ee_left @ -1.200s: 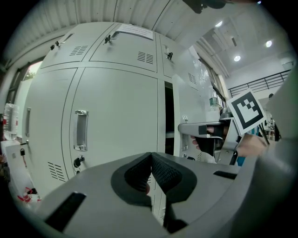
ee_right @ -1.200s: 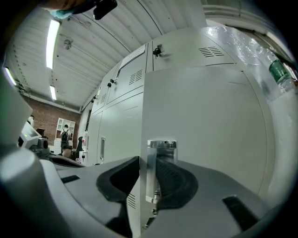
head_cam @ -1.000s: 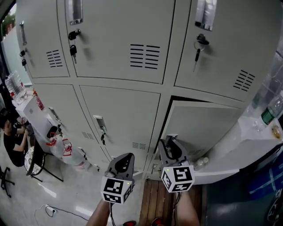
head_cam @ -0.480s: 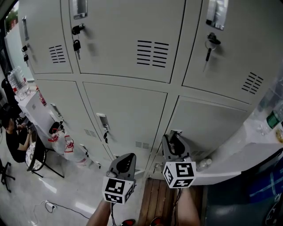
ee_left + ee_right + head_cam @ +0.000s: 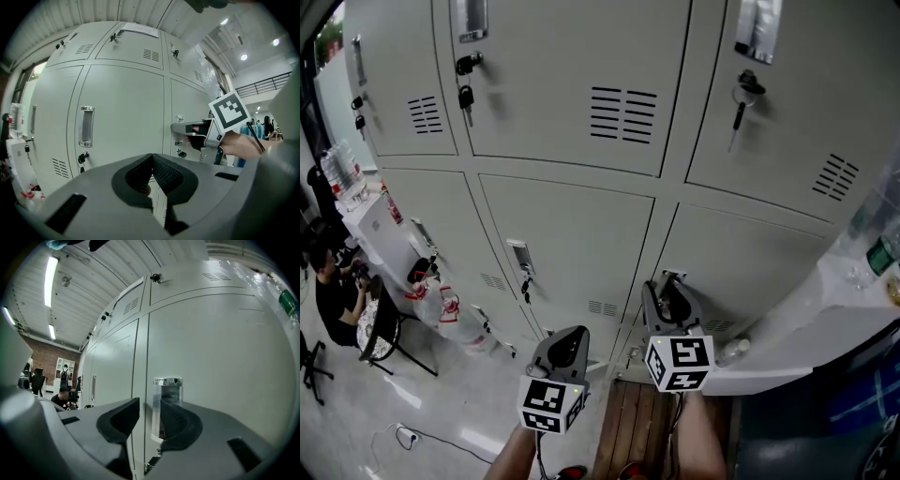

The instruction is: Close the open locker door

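Note:
The lower right locker door [image 5: 750, 272] lies flush with its frame, and no dark gap shows along its edge. My right gripper [image 5: 667, 289] is at the door's left edge, around the chrome handle [image 5: 673, 277]. In the right gripper view the handle [image 5: 166, 385] stands between the jaws of my right gripper [image 5: 149, 404], close to the right jaw and apart from the left one. Its jaws are opening. My left gripper [image 5: 565, 345] hangs lower and to the left, away from the lockers. In the left gripper view my left gripper [image 5: 151, 161] has its pads together and holds nothing.
Keys hang in the locks of the upper lockers [image 5: 465, 80] [image 5: 738, 98]. A seated person [image 5: 333, 291] and a white table with bottles stand at the left, with red-and-white bags [image 5: 441, 309] beside them. A white ledge [image 5: 806, 328] with bottles juts out at the right.
The lower right door swung from ajar to flush with its frame, and the dark gap at its top and left edge is gone. My right gripper stayed at the handle.

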Motion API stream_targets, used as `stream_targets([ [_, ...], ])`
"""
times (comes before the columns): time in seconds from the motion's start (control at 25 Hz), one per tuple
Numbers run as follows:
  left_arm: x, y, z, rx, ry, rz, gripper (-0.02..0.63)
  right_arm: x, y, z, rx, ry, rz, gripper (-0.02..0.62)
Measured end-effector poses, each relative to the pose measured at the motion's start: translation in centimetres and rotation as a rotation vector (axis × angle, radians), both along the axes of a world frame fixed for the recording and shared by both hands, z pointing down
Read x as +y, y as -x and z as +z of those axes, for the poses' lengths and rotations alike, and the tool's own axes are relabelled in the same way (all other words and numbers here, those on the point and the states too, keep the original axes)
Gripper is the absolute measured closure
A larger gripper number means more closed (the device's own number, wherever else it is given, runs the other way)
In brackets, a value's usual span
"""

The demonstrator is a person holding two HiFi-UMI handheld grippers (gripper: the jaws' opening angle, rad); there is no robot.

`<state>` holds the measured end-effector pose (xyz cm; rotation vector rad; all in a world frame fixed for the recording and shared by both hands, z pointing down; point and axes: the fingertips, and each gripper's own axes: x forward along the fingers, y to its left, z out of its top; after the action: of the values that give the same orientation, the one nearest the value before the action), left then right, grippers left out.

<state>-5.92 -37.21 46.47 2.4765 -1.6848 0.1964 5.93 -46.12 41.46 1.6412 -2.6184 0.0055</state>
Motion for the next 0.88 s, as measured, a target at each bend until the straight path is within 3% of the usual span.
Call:
stream_targets([
  [0.32, 0.4, -0.5, 0.1, -0.004, 0.005, -0.001, 0.584, 0.4, -0.5, -0.2, -0.012, 0.001, 0.006, 0.456],
  [0.52, 0.7, -0.9, -0.3, -0.001, 0.0, 0.008, 0.584, 1.7, -0.8, -0.2, -0.026, 0.015, -0.018, 0.405],
  [0.88, 2.5, -1.7, -1.8, -0.004, -0.023, 0.049, 0.584, 5.6, -1.7, 0.5, -0.006, 0.026, -0.005, 0.403],
])
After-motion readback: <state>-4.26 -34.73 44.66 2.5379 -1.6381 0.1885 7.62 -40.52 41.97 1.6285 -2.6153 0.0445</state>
